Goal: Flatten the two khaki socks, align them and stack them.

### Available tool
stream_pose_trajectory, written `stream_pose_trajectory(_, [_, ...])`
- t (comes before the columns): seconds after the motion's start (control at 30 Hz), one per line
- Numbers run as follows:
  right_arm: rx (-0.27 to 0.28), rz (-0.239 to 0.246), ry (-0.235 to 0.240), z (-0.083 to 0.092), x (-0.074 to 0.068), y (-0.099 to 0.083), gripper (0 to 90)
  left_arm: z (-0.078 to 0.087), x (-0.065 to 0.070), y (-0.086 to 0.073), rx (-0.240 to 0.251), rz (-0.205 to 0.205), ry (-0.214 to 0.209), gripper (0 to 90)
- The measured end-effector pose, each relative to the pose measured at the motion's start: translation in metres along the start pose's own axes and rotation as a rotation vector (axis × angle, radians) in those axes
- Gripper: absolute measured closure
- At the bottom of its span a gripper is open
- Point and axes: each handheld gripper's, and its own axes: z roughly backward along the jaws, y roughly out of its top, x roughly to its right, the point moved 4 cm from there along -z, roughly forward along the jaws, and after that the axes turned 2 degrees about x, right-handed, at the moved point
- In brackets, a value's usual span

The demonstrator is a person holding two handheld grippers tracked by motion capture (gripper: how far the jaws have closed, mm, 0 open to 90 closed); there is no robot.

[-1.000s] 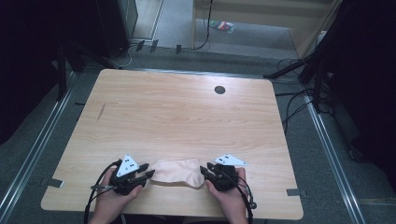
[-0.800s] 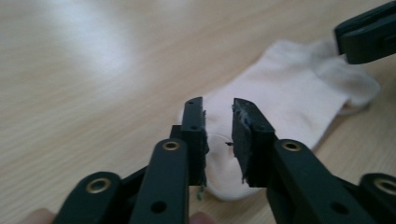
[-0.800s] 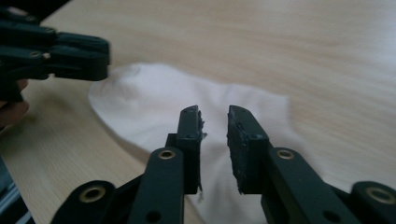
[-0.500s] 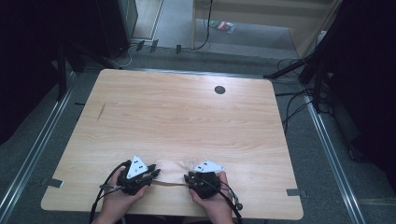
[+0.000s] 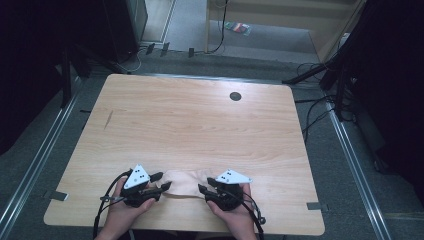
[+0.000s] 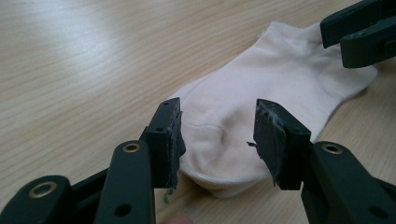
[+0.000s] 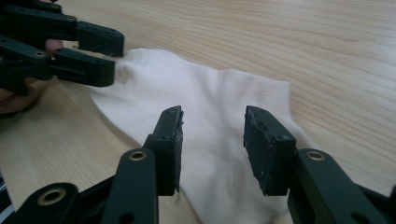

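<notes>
**Sock flat between two open grippers**

A cream sock (image 5: 186, 182) lies flat at the near edge of the table (image 5: 200, 125), long axis left–right. The left gripper (image 6: 217, 137) faces its rounded end, the right gripper (image 7: 212, 142) the other end — both jaws parted, holding nothing, equally close. Bare wood beyond; dark floor and cables (image 5: 320, 107) around.
</notes>
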Motion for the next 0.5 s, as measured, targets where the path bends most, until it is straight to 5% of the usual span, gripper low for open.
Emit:
stream_pose_trajectory(0.23, [0.058,-0.017,-0.047,0.006,0.014,0.003,48.3,0.008,-0.005,0.005,0.082,0.021,0.018,47.6])
stream_pose_trajectory(0.37, [0.142,-0.003,-0.075,0.014,0.027,0.009,35.8,0.015,-0.015,0.007,0.131,0.078,0.031,34.2])
stream_pose_trajectory(0.5, [0.171,-0.028,-0.089,0.020,0.036,0.012,29.6,0.019,-0.021,0.009,0.101,0.111,0.084,14.7])
